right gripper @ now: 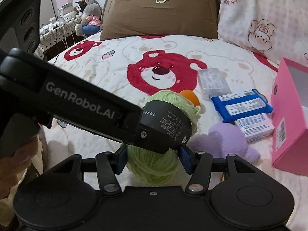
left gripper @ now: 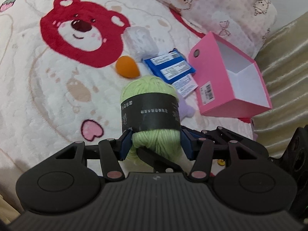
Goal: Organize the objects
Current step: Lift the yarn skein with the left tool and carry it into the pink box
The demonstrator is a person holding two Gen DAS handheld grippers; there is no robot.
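Both sets of fingers grip the same thing: I have the left gripper (left gripper: 156, 144) and the right gripper (right gripper: 153, 157) each clamped on one light-green yarn ball (left gripper: 149, 96), blue pads pressing its soft lower half from either side. The ball is held up off the bed, just left of the pink box (left gripper: 231, 80) in the left wrist view. A stiff black paper band with small print wraps its middle; the wool is loosely wound and fuzzy.

Containers: one pink box, rectangular cardboard, open top, white inside; the part of its interior I can see holds nothing. It has a round metal eyelet on one end and a barcode sticker.

Count, all on the bed left of the box:
- one orange egg-shaped sponge (left gripper: 127, 68), smooth
- one clear plastic case (left gripper: 139, 40), contents unreadable
- one blue soft packet (left gripper: 169, 67) with white labels
- one white-labelled pack (right gripper: 254, 128) beside it
- one lilac plush piece (right gripper: 227, 140), fluffy

Bed cover (left gripper: 48, 96): white fleece with red bear faces.
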